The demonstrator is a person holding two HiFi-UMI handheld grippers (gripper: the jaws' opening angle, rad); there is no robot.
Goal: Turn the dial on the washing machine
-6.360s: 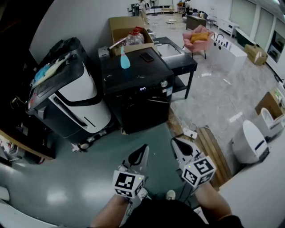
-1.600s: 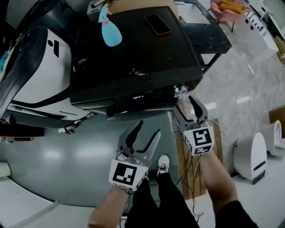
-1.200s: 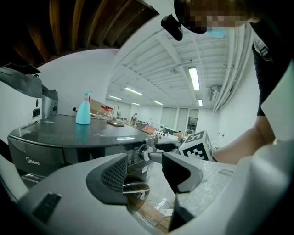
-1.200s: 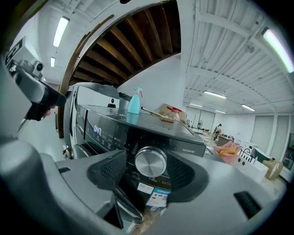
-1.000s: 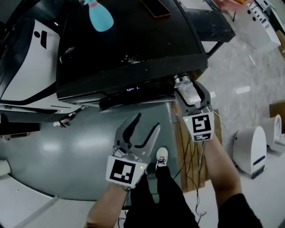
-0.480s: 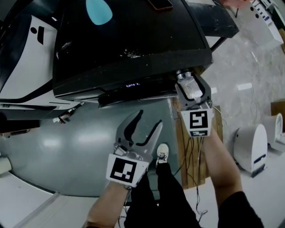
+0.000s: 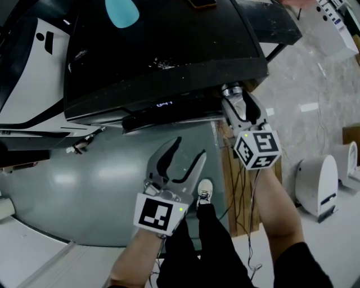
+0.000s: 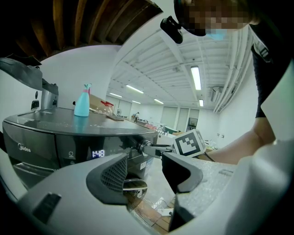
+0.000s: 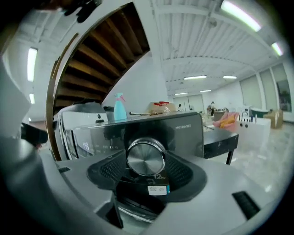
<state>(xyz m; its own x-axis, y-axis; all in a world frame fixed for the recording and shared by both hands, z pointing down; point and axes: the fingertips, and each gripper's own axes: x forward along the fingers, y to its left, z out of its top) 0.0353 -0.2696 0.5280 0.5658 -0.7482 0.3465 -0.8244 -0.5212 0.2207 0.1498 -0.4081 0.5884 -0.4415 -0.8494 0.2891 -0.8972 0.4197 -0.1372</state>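
Note:
The black washing machine (image 7: 163, 50) fills the top of the head view, its lit display (image 7: 163, 103) on the front panel. A silver dial (image 7: 230, 90) sits at the panel's right end. My right gripper (image 7: 235, 100) is shut on that dial; in the right gripper view the dial (image 9: 146, 157) sits between both pads of the right gripper (image 9: 147, 168). My left gripper (image 7: 189, 149) hangs open and empty below the panel, over the floor. The left gripper view shows the open left gripper (image 8: 144, 172), with the dial (image 8: 144, 148) and the right gripper's marker cube beyond.
A teal spray bottle (image 7: 121, 10) stands on the machine's lid. A white and black appliance (image 7: 28, 67) stands at the left. A wooden pallet (image 7: 239, 185) with cables lies right of my legs, and a white rounded unit (image 7: 315, 185) stands further right.
My right gripper moved up to the dial and closed on it. In the last half second its marker cube has rolled, so the wrist has twisted. The left gripper has hardly moved.

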